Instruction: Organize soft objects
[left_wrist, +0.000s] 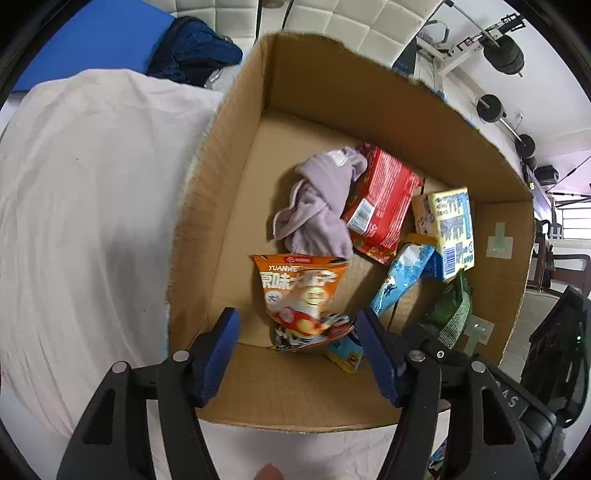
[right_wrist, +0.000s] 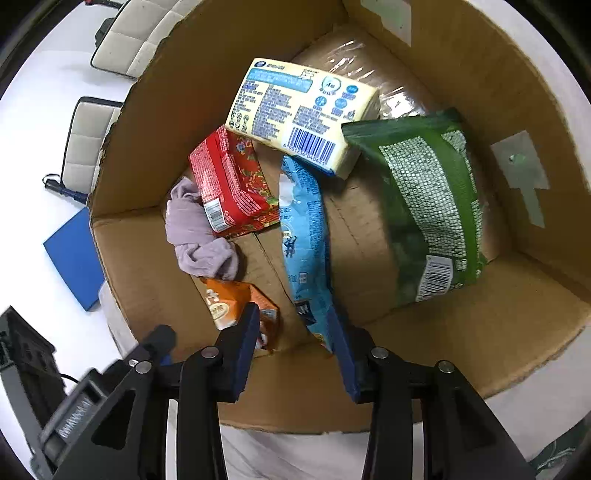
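Snack packs sat in cardboard box (left_wrist: 369, 92) w/ lilac cloth (left_wrist: 317, 199). Left hand-held gripper (left_wrist: 299, 354) hung spread above orange pouch (left_wrist: 303, 295), empty; right hand-held gripper (right_wrist: 299, 350) spread too, blue pack (right_wrist: 304, 236) btwn jaws. Best pinch at sealed edges, lift slow.

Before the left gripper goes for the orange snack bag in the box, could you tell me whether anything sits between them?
Nothing visible does. The left gripper is open above the cardboard box, and the orange snack bag lies just ahead of its fingertips, on top of the other packets, uncovered.
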